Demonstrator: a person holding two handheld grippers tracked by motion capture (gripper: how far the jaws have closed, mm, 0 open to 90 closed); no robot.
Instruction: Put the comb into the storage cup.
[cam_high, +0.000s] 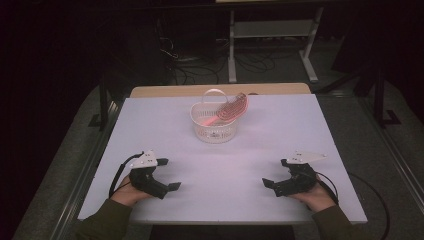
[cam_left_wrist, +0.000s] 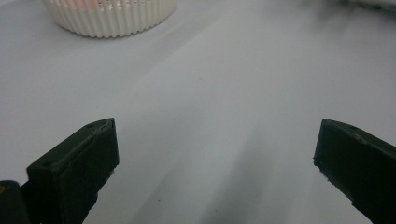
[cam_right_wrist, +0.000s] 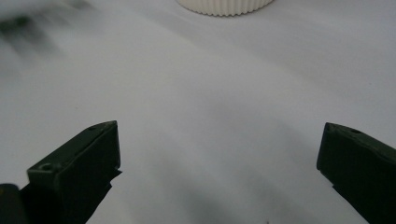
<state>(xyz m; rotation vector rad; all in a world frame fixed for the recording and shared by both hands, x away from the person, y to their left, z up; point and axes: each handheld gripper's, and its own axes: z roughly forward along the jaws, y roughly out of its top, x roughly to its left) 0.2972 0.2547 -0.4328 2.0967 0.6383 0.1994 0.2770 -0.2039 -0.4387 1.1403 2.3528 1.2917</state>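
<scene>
A white ribbed basket (cam_high: 214, 126) stands at the middle back of the white table (cam_high: 225, 170). A pink hairbrush (cam_high: 230, 111) lies slanted in it, its head sticking out over the right rim. My left gripper (cam_high: 169, 174) rests low at the front left, open, with nothing between its jaws (cam_left_wrist: 215, 154). At the front right my right gripper (cam_high: 276, 173) is likewise open and empty (cam_right_wrist: 219, 156). Both point inward toward the table's middle. The basket's lower wall (cam_left_wrist: 112, 16) shows at the top of the left gripper view, and its base (cam_right_wrist: 224, 5) at the top of the right gripper view.
The table's wooden back edge (cam_high: 220, 90) shows behind the basket. Beyond it, on a dark floor, lie cables (cam_high: 200, 62) and a white frame's legs (cam_high: 270, 45). Bare tabletop spans between the grippers and the basket.
</scene>
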